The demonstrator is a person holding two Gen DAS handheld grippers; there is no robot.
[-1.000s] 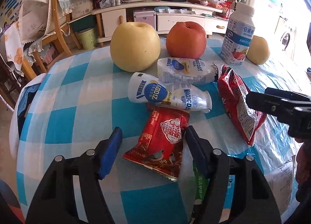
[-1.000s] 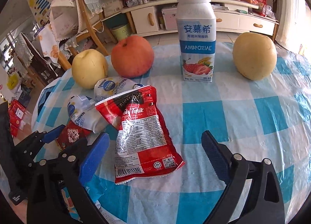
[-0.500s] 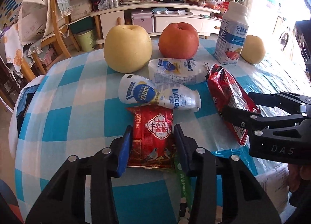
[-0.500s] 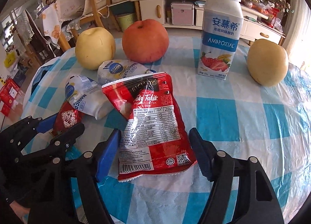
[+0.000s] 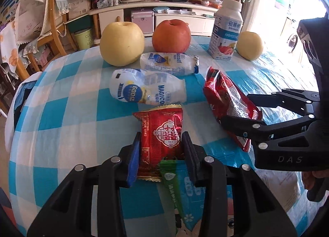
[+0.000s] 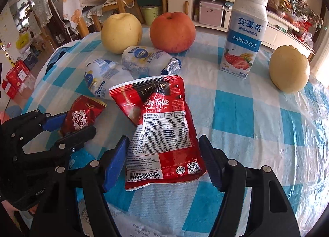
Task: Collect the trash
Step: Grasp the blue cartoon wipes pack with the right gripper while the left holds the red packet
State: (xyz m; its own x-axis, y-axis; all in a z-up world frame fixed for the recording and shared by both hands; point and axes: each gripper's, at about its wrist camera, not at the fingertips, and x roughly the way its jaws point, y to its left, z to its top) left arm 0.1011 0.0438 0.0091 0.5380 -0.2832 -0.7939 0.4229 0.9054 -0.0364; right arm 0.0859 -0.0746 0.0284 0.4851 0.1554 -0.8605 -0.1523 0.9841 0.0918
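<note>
Just before the white milk pouch [image 5: 144, 90], my left gripper [image 5: 162, 150] pinches the small red wrapper [image 5: 162, 134], while my right gripper [image 6: 164, 158] straddles the tea packet [image 6: 158, 127], not yet closed, and should squeeze gently.

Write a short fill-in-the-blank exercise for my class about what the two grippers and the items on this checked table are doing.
1. The left gripper is closed on a small ____ packet.
2. The right gripper straddles the instant ____ packet.
3. The yogurt bottle stands ____ on the table.
4. The fruit between the two pears is an ____.

Missing words: red; tea; upright; apple
</note>
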